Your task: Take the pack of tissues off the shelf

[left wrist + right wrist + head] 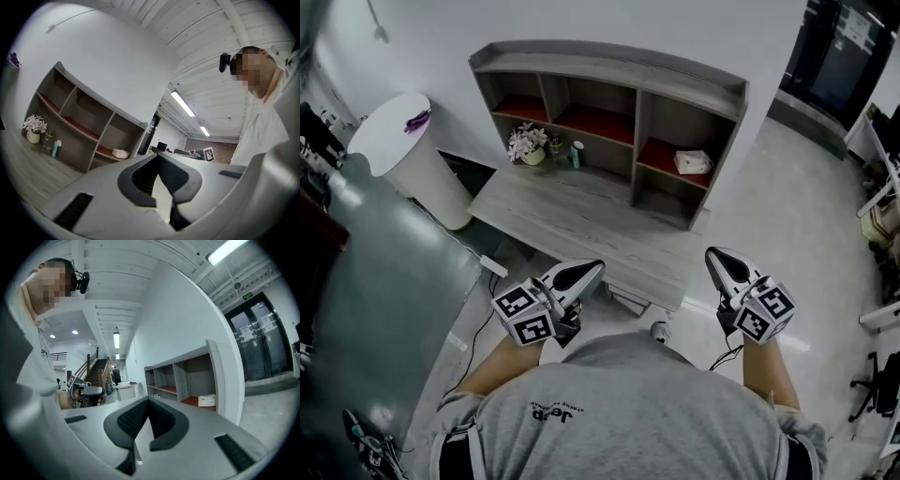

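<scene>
The pack of tissues [694,162] is white and lies on the red board in the right compartment of the grey shelf unit [643,114]. It also shows in the left gripper view as the tissues [121,153] and in the right gripper view as the tissues [206,400]. My left gripper [596,267] is held near my body, at the desk's front edge and far short of the shelf, with its jaws shut on nothing. My right gripper [713,254] hangs to the right of the desk's corner, also shut and empty. Both point towards the shelf.
The shelf unit stands on a grey wooden desk [572,220]. A pot of flowers [526,145], a small jar [555,145] and a bottle [577,153] stand in the lower left compartment. A white round stand [408,150] is to the left and dark glass doors [844,47] are at the far right.
</scene>
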Available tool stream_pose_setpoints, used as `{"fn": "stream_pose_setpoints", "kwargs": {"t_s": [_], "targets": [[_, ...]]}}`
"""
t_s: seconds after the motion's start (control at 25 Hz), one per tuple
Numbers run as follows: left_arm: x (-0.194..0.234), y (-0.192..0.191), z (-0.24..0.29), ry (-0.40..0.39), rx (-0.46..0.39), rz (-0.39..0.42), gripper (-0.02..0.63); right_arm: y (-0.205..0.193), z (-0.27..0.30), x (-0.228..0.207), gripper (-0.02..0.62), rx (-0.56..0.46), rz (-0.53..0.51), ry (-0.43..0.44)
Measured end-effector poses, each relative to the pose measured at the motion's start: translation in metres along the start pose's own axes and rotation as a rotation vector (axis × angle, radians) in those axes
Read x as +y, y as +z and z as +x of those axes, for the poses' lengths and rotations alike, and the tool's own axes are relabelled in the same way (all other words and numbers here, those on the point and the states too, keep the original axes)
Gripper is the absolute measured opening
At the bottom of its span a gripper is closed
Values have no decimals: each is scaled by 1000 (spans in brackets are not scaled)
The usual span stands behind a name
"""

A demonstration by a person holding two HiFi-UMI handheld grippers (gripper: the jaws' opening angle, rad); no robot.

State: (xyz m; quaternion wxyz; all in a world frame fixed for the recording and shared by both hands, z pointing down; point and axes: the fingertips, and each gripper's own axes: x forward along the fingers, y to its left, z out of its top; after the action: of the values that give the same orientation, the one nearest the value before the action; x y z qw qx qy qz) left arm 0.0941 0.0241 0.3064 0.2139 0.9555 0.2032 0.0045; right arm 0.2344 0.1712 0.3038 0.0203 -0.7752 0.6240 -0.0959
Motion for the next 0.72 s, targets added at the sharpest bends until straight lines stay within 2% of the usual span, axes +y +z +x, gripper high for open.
{"fn": "stream_pose_setpoints", "kwargs": {"t_s": [0.28, 0.48, 0.72], "targets": [[23, 12, 84, 89, -47, 33, 12, 14, 49, -87, 12, 15, -75, 108], [44, 13, 146, 141, -38, 75, 12, 12, 86, -145, 12, 61, -146, 120], [69, 11, 190, 175, -10, 101, 12, -5, 132, -183, 29, 131, -266, 88]]}}
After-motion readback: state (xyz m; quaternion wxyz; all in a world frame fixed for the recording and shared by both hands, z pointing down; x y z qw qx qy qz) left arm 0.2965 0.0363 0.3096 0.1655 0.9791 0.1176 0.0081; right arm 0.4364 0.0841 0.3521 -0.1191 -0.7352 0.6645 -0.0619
